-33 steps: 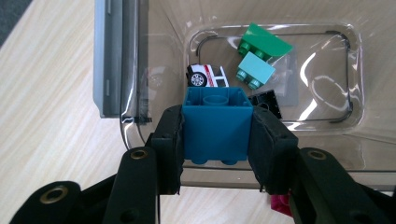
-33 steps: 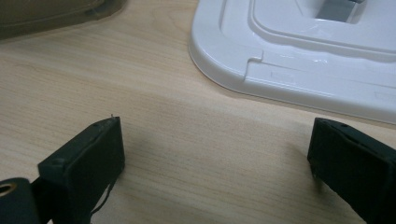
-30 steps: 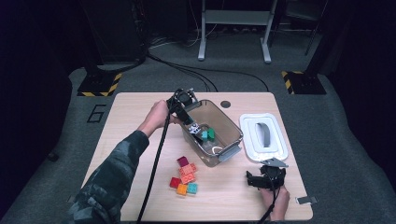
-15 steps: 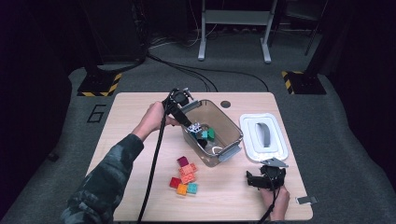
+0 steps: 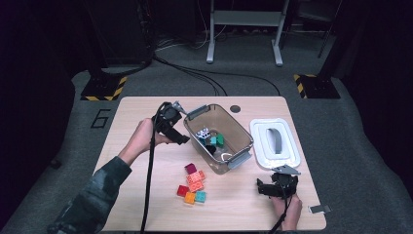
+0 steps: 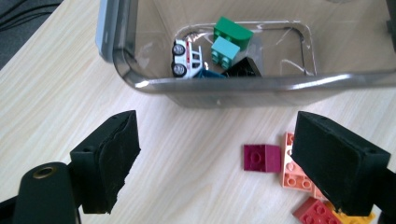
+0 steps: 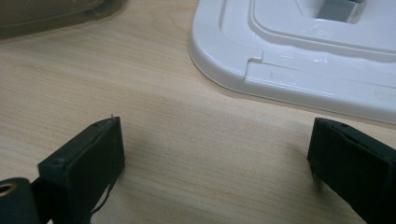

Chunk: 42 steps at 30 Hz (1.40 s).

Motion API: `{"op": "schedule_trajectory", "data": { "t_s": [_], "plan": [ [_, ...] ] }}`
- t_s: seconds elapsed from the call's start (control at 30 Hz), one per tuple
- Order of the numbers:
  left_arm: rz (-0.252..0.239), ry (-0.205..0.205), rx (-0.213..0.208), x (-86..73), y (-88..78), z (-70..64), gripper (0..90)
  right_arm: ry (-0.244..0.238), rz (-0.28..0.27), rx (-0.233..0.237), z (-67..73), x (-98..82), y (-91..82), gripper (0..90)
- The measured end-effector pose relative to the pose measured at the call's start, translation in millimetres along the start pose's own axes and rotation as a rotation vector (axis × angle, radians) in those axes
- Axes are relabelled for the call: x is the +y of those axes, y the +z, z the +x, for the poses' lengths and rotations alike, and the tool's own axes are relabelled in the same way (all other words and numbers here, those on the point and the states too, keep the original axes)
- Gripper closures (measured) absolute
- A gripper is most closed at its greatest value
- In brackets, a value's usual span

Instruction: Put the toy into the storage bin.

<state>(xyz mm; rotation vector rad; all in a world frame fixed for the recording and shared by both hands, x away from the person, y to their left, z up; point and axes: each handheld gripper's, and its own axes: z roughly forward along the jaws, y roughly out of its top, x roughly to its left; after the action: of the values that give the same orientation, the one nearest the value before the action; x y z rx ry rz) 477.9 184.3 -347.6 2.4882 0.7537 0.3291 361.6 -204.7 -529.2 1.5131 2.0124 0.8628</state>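
left gripper just beside bin, jaws just opening, empty | next: loose bricks lying near bin's front wall; come straight down over dark red brick, likely easiest | right gripper spread, idle

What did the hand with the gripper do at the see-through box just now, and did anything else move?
The left gripper drew back out of the clear bin toward the table's left side. Its jaws have just been opening and now hold nothing; the toy car lies in the bin with other bricks. The right gripper, the white lid and the loose bricks on the table stayed put.
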Motion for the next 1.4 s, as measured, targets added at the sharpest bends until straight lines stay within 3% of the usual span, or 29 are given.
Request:
{"op": "schedule_trajectory", "data": {
  "t_s": [0.23,0.43,0.53,0.73,0.8,0.97,1.1,1.2,1.4],
  "plan": [
    [-0.028,-0.014,-0.004,-34.8,-0.9,-11.3,14.2,0.001,0.000,0.000,0.1,0.0,0.0,2.9],
    [-0.056,-0.061,-0.042,-65.8,9.1,-23.7,12.8,0.001,0.000,-0.001,0.1,0.0,0.0,2.9],
    [-0.052,-0.087,-0.071,-86.2,22.3,-31.7,12.0,0.003,0.000,-0.001,0.2,-0.1,-0.1,2.9],
    [-0.030,-0.122,-0.055,-116.3,47.5,-48.8,4.0,0.002,0.000,-0.001,0.3,-0.1,-0.1,2.9],
    [-0.034,-0.141,-0.068,-125.2,55.9,-56.3,3.0,0.002,0.000,-0.001,0.3,-0.1,-0.1,2.9],
    [-0.020,-0.139,-0.060,-135.0,70.0,-70.0,0.6,0.002,0.000,-0.001,0.2,-0.1,-0.1,2.9],
    [-0.056,-0.177,-0.088,-136.1,79.8,-76.4,0.3,0.003,0.000,-0.002,0.4,-0.2,-0.2,3.0],
    [-0.030,-0.159,-0.070,-136.3,86.8,-82.5,1.0,0.003,0.000,-0.002,0.4,-0.2,-0.2,3.0],
    [-0.044,-0.185,-0.072,-142.5,86.3,-74.5,0.9,0.004,0.000,-0.002,0.5,-0.2,-0.3,3.0]
  ]
}}
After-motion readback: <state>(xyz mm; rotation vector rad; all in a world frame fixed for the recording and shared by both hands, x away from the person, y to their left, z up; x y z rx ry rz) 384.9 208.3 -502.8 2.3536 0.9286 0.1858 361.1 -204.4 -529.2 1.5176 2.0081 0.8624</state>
